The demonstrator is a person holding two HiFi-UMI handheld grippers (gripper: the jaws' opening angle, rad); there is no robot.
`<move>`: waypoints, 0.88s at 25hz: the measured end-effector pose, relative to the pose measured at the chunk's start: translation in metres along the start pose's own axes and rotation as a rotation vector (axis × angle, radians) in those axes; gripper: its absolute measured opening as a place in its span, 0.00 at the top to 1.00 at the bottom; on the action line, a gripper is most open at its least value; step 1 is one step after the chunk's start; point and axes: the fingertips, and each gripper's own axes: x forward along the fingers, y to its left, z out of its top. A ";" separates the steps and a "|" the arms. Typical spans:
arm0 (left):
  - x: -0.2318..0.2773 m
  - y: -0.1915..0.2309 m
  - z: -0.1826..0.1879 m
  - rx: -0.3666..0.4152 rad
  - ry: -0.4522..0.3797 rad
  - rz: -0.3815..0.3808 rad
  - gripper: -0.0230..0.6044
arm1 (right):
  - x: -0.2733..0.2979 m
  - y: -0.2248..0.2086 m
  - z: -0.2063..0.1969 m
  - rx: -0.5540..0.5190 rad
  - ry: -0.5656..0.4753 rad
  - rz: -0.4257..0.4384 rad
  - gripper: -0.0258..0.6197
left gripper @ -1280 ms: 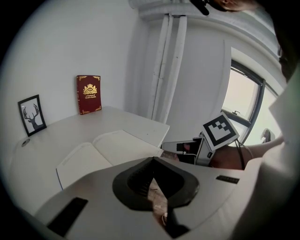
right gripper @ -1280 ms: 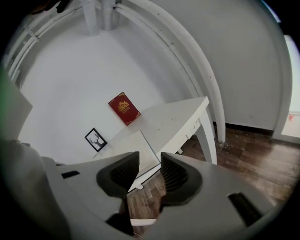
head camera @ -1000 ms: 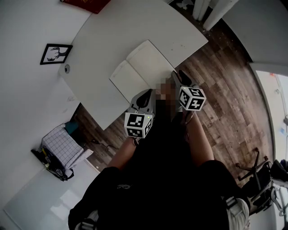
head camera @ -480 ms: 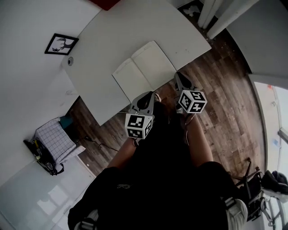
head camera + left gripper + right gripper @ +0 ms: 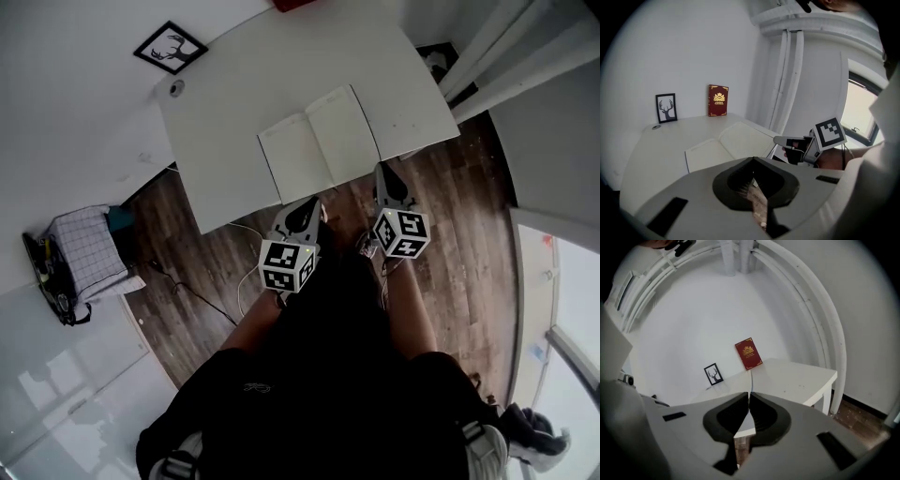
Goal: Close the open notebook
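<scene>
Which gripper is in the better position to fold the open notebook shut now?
Right. The right gripper is at the right edge of the notebook, jaws closing with that thin white edge between them. The left gripper is shut, empty, off its near edge.

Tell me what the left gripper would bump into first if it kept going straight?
Probably the open notebook on the white table; the left gripper aims down at its pages, though depth is unclear.
</scene>
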 end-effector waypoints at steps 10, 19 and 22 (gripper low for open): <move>-0.042 0.029 -0.019 -0.101 -0.062 0.124 0.96 | -0.011 0.056 0.016 -0.256 -0.015 0.085 0.91; -0.070 0.059 -0.037 -0.202 -0.109 0.198 0.96 | -0.012 0.110 0.017 -0.429 -0.011 0.175 0.91; -0.075 0.071 -0.042 -0.225 -0.118 0.217 0.96 | -0.012 0.129 0.013 -0.489 -0.007 0.212 0.91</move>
